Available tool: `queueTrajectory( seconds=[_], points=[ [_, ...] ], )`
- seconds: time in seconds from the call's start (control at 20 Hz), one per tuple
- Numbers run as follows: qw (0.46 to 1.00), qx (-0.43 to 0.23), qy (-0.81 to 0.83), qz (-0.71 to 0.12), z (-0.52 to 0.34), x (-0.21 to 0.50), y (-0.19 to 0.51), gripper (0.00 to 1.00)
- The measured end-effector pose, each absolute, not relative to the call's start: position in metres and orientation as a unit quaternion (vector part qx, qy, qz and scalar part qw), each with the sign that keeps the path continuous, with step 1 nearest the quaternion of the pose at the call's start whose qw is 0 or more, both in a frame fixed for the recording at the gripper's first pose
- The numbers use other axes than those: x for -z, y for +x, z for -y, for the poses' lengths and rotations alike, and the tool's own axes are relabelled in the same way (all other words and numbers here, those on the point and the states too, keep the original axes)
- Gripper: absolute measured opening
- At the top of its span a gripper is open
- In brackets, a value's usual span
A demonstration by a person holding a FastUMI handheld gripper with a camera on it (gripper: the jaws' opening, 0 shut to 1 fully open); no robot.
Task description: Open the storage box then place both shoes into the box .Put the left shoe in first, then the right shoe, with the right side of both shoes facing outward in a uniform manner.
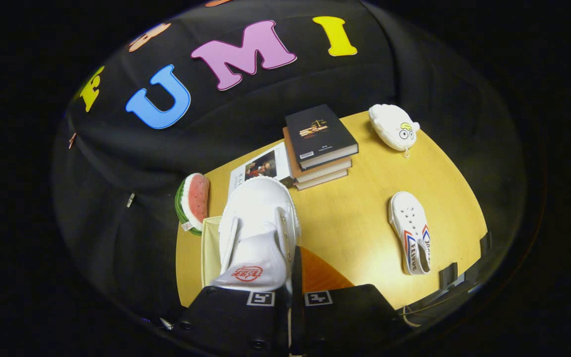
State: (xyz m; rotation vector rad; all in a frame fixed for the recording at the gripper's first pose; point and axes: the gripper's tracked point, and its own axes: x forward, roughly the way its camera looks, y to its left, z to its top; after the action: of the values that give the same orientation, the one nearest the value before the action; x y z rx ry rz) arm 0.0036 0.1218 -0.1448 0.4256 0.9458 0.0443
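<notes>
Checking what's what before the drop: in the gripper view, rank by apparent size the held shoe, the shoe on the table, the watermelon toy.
1. Held shoe, gripper shut on it; nearness inflates it.
2. Shoe on the table.
3. Watermelon toy, close to 2, so unsure.

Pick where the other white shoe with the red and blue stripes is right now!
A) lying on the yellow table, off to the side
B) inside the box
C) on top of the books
A: the white canvas shoe with red and blue stripes lies alone on the yellow wooden table, while the gripper is shut on the plain white canvas shoe.
</notes>
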Motion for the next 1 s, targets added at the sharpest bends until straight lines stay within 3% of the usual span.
queueTrajectory(
  seconds=[0.45,1.0],
  points=[
    [0.849,-0.061,0.215,-0.478,-0.231,0.184,0.017,0.07],
    [0.83,-0.061,0.195,-0.519,-0.272,0.228,0.008,0.09]
  ],
)
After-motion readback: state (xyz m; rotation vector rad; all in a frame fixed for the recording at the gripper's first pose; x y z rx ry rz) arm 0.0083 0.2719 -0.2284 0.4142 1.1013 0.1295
